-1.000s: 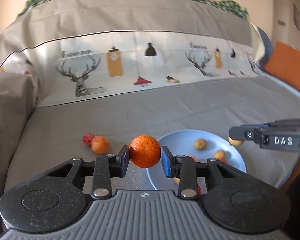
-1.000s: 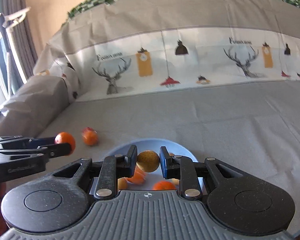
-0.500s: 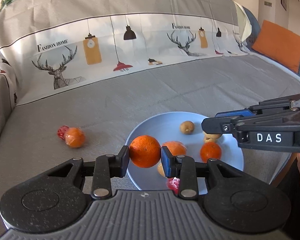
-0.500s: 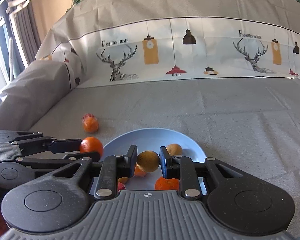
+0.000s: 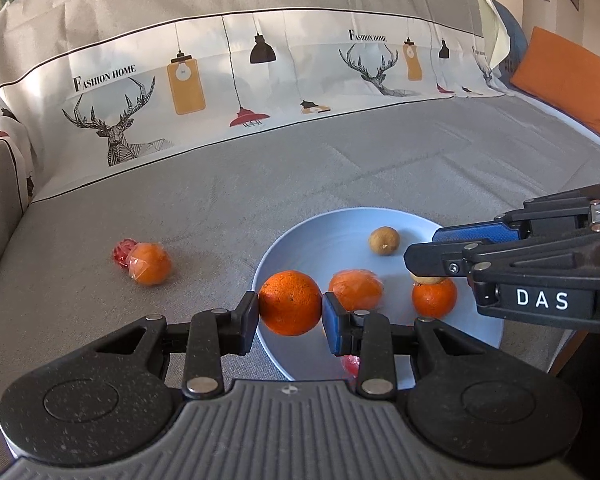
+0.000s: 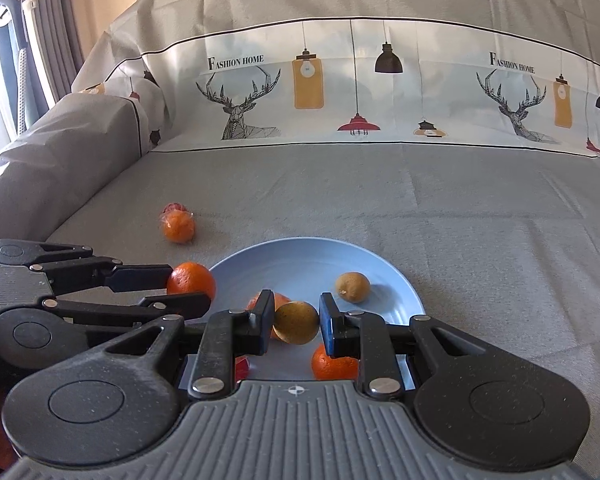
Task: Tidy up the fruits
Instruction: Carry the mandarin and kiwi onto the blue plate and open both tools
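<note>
My left gripper [image 5: 290, 312] is shut on an orange [image 5: 290, 303], held just over the left rim of the light blue plate [image 5: 324, 240]. My right gripper [image 6: 296, 322] is shut on a small yellow-brown fruit [image 6: 296, 322] above the plate [image 6: 300, 256]. On the plate lie a wrapped orange [image 5: 356, 290], a bare orange [image 5: 435, 297], a small brown fruit [image 5: 384, 241] and a red piece [image 5: 350, 364] partly hidden by my fingers. The right gripper [image 5: 428, 256] reaches in from the right in the left wrist view. The left gripper [image 6: 188, 284] shows at the left in the right wrist view.
A wrapped orange [image 5: 150, 263] and a red wrapped fruit [image 5: 122, 251] lie on the grey sofa cover left of the plate. The printed backrest [image 5: 260, 80] rises behind, an armrest [image 6: 60, 152] at the left, an orange cushion [image 5: 564, 76] far right.
Both grippers have come down and nearer the plate, still holding their fruit. More of the plate and the fruit on it now shows beneath them.
</note>
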A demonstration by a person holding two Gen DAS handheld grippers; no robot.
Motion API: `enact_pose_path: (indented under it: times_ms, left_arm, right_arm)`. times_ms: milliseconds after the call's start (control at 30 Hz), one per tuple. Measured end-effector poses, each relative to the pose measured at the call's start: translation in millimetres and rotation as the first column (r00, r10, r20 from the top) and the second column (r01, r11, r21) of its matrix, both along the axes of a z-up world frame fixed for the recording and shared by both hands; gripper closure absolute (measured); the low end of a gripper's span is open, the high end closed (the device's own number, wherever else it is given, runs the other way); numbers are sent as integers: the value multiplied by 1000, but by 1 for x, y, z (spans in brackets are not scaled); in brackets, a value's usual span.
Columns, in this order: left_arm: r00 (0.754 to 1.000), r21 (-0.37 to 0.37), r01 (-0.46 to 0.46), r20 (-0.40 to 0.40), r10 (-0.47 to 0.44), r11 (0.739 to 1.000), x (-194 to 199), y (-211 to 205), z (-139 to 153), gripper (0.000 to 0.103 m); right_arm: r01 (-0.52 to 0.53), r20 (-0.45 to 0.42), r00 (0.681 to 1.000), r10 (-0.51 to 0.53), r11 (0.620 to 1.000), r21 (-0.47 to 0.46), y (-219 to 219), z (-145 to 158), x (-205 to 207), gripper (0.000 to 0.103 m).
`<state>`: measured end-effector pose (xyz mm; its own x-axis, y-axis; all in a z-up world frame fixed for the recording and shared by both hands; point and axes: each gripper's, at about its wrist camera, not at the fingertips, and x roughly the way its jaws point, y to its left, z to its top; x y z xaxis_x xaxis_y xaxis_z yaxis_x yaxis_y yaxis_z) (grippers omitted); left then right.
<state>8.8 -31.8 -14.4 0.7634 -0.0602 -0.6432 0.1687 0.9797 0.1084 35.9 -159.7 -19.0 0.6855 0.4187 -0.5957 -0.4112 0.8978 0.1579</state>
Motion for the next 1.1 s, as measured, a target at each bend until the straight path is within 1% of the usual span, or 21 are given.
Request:
enact_pose_path:
  times_ms: [267, 1100]
  left_arm:
    - [1000, 23, 18, 1, -18, 1000, -2, -5, -2, 65]
    - [1000, 31, 25, 11, -25, 999, -5, -9, -2, 65]
  right_arm:
    - [-9, 0, 1000, 9, 1000, -14, 1, 1, -1, 78]
    - [-30, -5, 1000, 30, 998, -47, 7, -3, -2, 78]
